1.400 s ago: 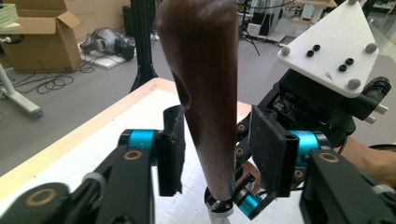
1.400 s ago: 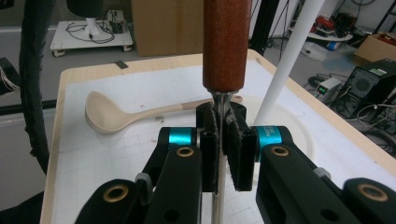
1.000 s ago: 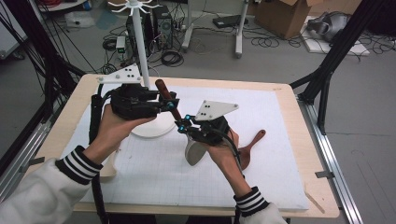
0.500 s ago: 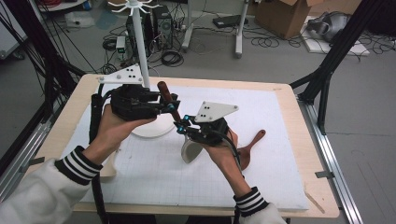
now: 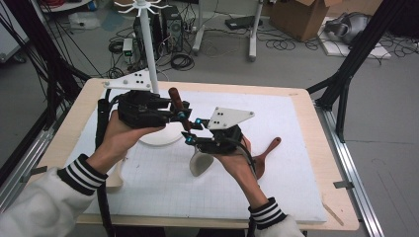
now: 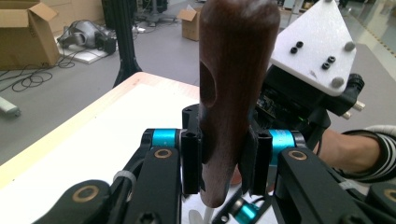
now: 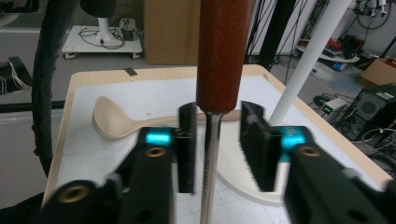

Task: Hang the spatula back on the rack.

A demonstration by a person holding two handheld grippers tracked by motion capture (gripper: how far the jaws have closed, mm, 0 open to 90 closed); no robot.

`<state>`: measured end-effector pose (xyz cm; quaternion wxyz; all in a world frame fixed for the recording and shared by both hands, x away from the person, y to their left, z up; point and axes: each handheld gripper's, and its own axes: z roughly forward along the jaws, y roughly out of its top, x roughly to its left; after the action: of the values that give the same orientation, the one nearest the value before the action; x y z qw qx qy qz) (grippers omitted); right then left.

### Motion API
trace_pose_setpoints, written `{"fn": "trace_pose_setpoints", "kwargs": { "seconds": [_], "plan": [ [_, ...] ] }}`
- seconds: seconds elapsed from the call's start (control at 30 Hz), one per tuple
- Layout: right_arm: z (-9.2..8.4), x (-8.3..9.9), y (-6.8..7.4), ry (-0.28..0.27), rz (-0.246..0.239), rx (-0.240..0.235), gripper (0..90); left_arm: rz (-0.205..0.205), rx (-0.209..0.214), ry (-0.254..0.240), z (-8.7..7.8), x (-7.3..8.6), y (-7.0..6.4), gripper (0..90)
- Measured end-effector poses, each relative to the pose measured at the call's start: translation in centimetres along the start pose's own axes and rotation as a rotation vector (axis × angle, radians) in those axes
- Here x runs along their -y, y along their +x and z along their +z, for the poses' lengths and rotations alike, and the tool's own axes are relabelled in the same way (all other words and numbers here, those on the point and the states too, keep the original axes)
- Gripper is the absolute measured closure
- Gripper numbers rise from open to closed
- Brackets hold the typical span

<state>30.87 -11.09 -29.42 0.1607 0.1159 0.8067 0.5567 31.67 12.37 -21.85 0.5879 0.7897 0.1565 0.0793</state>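
Note:
A spatula with a dark wooden handle (image 5: 175, 98), a thin metal shaft (image 7: 209, 172) and a pale blade (image 5: 199, 163) hangs upright above the white mat. My left gripper (image 5: 179, 115) is shut on the handle (image 6: 232, 93), and both pads press its sides in the left gripper view. Just below it, my right gripper (image 5: 189, 133) has just been opening. Its jaws stand apart on either side of the shaft, and the pads (image 7: 187, 140) do not touch it. The handle's lower end (image 7: 221, 56) shows above my right gripper (image 7: 218, 145).
A white stand has a round base (image 5: 160, 139) and a pole (image 5: 148, 59) behind my left hand. A pale wooden ladle (image 7: 120, 122) lies on the mat (image 5: 296, 128) at the left. A brown wooden utensil (image 5: 267, 150) lies under my right hand.
Both hands have stayed where they were. The spatula still hangs from my left gripper, its blade shifted slightly. The right gripper's jaws look a little wider apart.

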Motion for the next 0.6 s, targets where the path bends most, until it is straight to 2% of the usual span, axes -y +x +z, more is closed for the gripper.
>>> {"fn": "trace_pose_setpoints", "kwargs": {
  "seconds": [0.13,0.27,0.4,0.6],
  "plan": [
    [-0.12,0.0,-0.19,0.002,0.028,-0.016,43.9,0.013,0.009,-0.001,-0.21,0.02,0.07,73.1],
    [-0.17,-0.09,-0.44,-0.01,0.048,-0.056,28.9,0.032,0.04,0.006,-0.38,0.03,0.13,73.1],
    [-0.4,-0.33,-0.64,-0.026,0.049,-0.107,21.2,0.06,0.073,0.016,-0.46,0.01,0.11,73.1],
    [-0.81,-0.91,-0.74,-0.036,0.017,-0.178,19.6,0.112,0.139,0.036,-0.37,-0.06,-0.08,73.1]
  ]
}}
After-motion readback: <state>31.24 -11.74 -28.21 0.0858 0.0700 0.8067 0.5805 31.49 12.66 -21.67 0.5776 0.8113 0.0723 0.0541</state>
